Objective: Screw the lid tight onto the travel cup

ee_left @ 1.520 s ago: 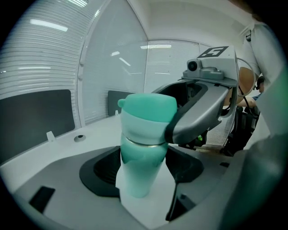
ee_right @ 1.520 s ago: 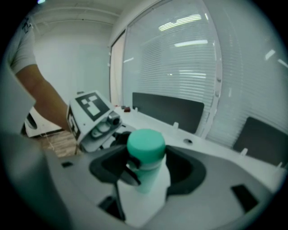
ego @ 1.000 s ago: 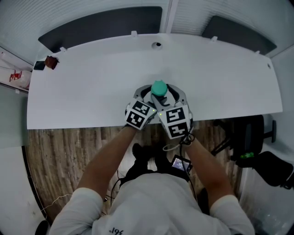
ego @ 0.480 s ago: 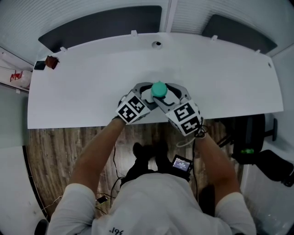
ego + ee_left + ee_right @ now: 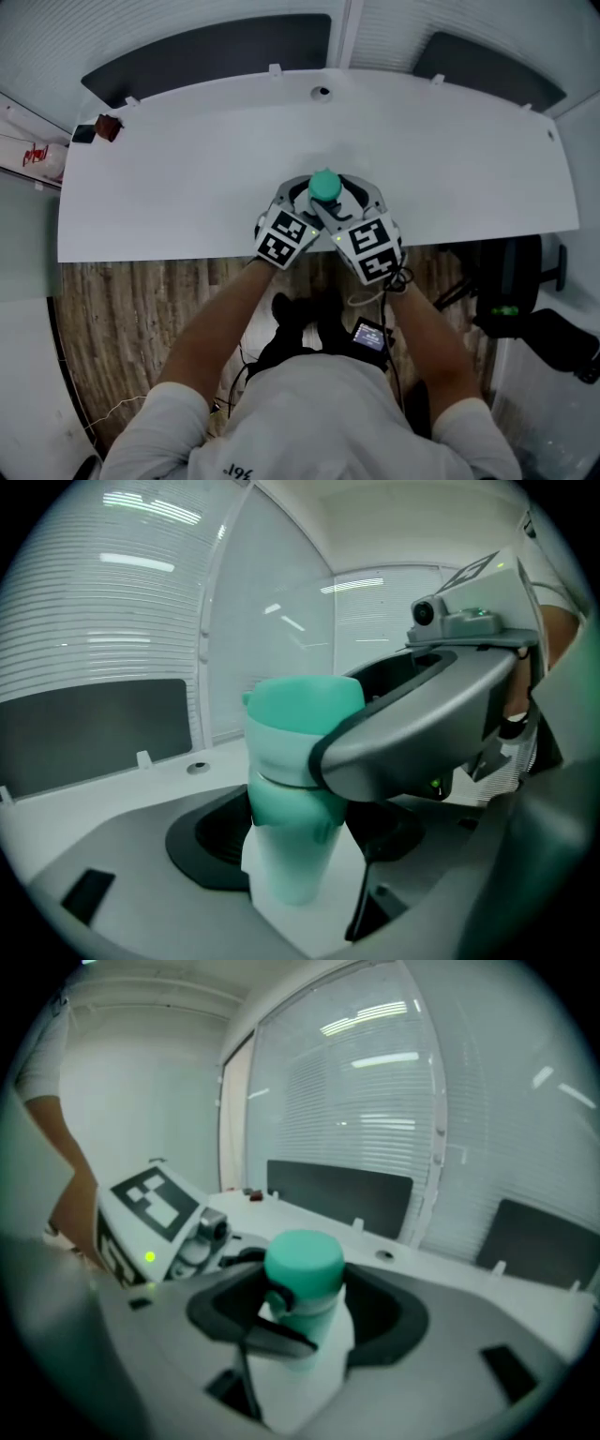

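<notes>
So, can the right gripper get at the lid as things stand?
Likely yes: the lid sits between the right gripper's jaws; the left gripper holds the travel cup lower down, clear of it.

Near front edge of white table (image 5: 187,178): travel cup (image 5: 323,191) upright, teal lid (image 5: 324,181) on top (body mostly hidden). Flanking it closely: left gripper (image 5: 298,193), right gripper (image 5: 350,195), marker cubes (image 5: 284,236) toward person (image 5: 309,412). At table's far-left corner: small red object (image 5: 105,126).

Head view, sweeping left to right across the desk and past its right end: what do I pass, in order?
Small red and black items → left gripper's marker cube → green lid → right gripper's marker cube → black chair, off the desk's right end.
</notes>
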A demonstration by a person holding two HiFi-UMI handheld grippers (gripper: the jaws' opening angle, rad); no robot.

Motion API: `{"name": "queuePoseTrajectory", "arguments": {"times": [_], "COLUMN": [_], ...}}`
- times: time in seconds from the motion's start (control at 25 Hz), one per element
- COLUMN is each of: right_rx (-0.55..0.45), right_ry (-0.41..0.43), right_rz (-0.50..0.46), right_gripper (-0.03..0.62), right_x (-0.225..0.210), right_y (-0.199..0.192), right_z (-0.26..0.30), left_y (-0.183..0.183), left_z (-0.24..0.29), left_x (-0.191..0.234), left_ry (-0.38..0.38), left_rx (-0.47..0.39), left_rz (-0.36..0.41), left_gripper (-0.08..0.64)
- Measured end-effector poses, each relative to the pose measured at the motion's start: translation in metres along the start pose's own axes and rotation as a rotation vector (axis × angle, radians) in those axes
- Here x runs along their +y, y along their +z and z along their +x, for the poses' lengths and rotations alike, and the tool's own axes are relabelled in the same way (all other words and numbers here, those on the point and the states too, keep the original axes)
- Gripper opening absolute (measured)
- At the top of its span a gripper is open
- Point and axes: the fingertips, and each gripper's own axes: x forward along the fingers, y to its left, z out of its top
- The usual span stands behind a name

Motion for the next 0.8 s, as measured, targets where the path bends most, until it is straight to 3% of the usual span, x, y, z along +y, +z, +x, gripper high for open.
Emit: {"name": "queuePoseTrajectory", "arguments": {"times": [0.16,0.28,0.4,0.64,0.8], "right_rx": [-0.007,-0.014,-0.013,0.000,0.005], "right_ry": [-0.086,-0.083,-0.025,0.123,0.192], "right_rz": [0.058,0.063,0.034,-0.086,-0.126], "right_gripper": [0.278,0.278,0.278,0.278,0.278], "right_x": [-0.006,-0.006,-0.005,0.005,0.007], "right_y": [-0.001,-0.001,-0.003,-0.001,-0.002], "right_z": [-0.001,-0.001,-0.003,-0.003,-0.006], "left_y": [0.002,0.002,0.000,-0.002,-0.001], "left_z": [0.005,0.005,0.003,0.000,0.003], "left_x": [0.002,0.002,-0.004,-0.012,-0.017], "left_ry": [0.104,0.124,0.026,-0.202,-0.269], "left_rx": [-0.007,-0.005,0.009,0.074,0.099], "left_rz": [-0.046,-0.064,-0.028,0.142,0.168], "left_gripper": [0.328,0.328,0.328,0.330,0.329]}}
